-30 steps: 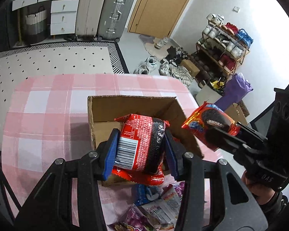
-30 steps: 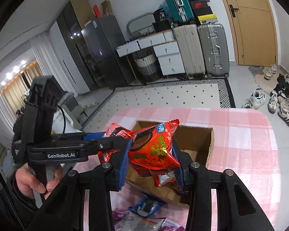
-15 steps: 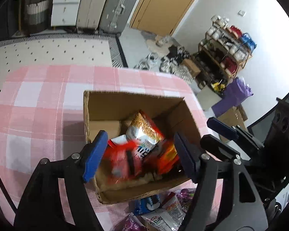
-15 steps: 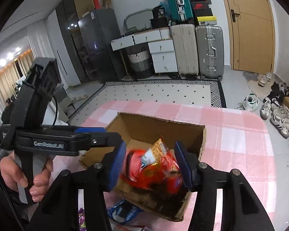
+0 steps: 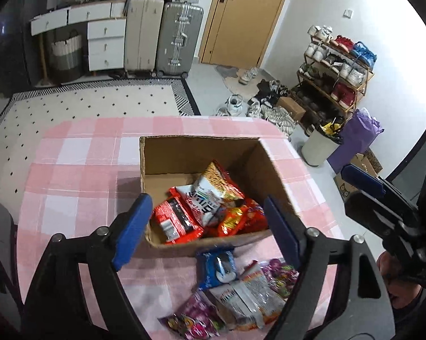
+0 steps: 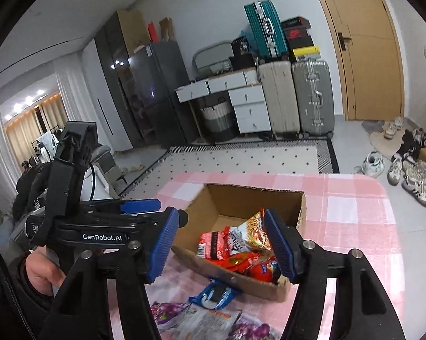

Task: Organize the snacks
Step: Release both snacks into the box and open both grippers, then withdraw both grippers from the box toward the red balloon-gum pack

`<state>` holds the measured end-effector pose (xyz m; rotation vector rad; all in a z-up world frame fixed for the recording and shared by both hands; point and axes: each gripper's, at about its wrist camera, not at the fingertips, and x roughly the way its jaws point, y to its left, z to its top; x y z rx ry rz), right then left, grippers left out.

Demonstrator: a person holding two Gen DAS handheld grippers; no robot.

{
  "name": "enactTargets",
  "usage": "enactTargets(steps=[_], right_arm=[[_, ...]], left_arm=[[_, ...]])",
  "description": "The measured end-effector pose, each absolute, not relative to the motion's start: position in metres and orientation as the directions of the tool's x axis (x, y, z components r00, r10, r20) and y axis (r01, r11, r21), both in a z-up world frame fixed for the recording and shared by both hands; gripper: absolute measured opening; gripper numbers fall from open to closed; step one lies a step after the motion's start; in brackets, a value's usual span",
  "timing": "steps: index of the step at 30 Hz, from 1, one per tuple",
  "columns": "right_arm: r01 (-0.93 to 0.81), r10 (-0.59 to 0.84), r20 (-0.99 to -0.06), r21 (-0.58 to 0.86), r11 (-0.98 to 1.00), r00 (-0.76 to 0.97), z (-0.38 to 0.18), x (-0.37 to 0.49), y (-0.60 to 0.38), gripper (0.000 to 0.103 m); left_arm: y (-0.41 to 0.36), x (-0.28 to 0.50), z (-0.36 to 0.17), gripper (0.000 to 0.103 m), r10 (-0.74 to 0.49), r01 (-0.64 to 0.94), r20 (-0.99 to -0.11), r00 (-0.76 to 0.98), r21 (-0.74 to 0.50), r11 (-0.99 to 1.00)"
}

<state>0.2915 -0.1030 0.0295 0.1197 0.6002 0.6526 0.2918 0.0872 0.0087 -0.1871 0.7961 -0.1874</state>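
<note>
A pink checked tablecloth (image 5: 71, 175) covers the table, and one open cardboard box (image 5: 265, 170) sits in the middle of it, within easy reach of both hands, as the place to collect the snacks. Inside lie about four or five packets (image 5: 213, 198), mostly red, tumbled in a loose heap. In front of the box some four loose packets (image 5: 241, 286) wait, one of them blue (image 5: 217, 265). The left gripper (image 5: 206, 226) and right gripper (image 6: 221, 243) both hover over the box, their jaws having just been opening, released, with nothing between them.
</note>
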Motion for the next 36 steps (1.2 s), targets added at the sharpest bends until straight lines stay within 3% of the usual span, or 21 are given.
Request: enactTargets(steps=[6, 11, 13, 22, 36], right_arm=[[-0.536, 0.606, -0.435, 0.286, 0.794, 0.666, 0.044, 0.233, -0.121, 0.083], [-0.533, 0.602, -0.415, 0.28, 0.798, 0.683, 0.049, 0.19, -0.13, 0.087], [-0.529, 0.598, -0.408, 0.28, 0.801, 0.69, 0.051, 0.176, -0.134, 0.09], [-0.504, 0.58, -0.383, 0.288, 0.814, 0.719, 0.053, 0.11, -0.148, 0.099], [-0.469, 0.526, -0.406, 0.237, 0.851, 0.748, 0.044, 0.034, -0.159, 0.102]], left_arm=[[0.073, 0.244, 0.03, 0.086, -0.183, 0.094, -0.651, 0.737, -0.169, 0.981], [0.06, 0.203, 0.045, 0.091, -0.171, 0.108, -0.628, 0.759, -0.138, 0.985], [0.058, 0.189, 0.05, 0.102, -0.169, 0.112, -0.621, 0.765, -0.131, 0.985], [0.051, 0.125, 0.058, 0.102, -0.152, 0.106, -0.591, 0.792, -0.113, 0.988], [0.047, 0.042, 0.045, 0.102, -0.141, 0.088, -0.595, 0.791, -0.118, 0.989]])
